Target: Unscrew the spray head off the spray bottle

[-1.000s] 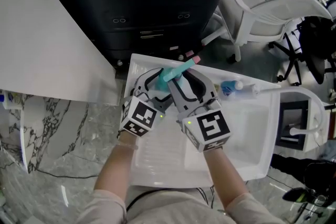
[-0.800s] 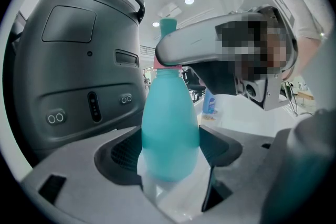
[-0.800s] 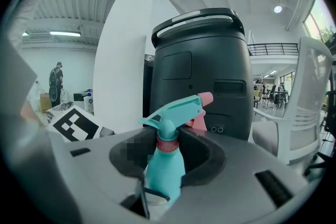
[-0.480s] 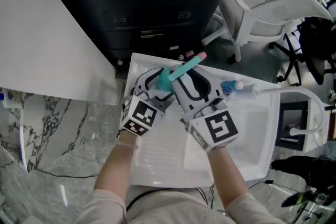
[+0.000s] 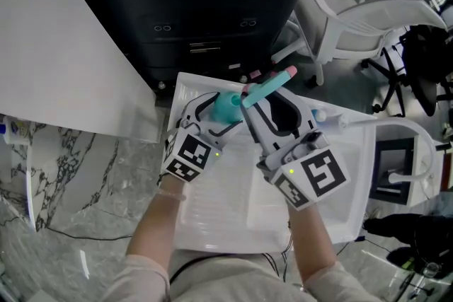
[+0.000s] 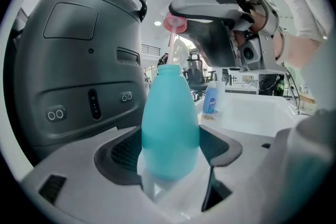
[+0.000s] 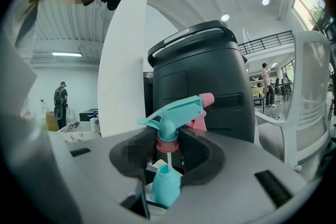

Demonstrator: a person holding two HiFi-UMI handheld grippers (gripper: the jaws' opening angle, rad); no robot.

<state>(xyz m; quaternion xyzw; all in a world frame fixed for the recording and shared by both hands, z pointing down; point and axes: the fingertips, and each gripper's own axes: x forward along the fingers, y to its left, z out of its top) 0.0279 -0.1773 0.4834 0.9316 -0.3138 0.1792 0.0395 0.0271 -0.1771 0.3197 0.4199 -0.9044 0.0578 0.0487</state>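
Your left gripper (image 6: 170, 157): jaws clamped on belly of teal spray bottle (image 6: 170, 113); bottle upright, neck bare. Your right gripper (image 7: 168, 153): jaws closed on pink collar (image 7: 168, 146) of teal spray head (image 7: 176, 113). Head is off bottle, held just above open neck; thin dip tube (image 7: 167, 159) reaches from collar down to neck. Pink nozzle points away from you, toward black cabinet (image 5: 212, 10). Both grippers over white tray (image 5: 212, 223). Small blue-labelled bottle (image 6: 211, 98) sits at tray's far edge.
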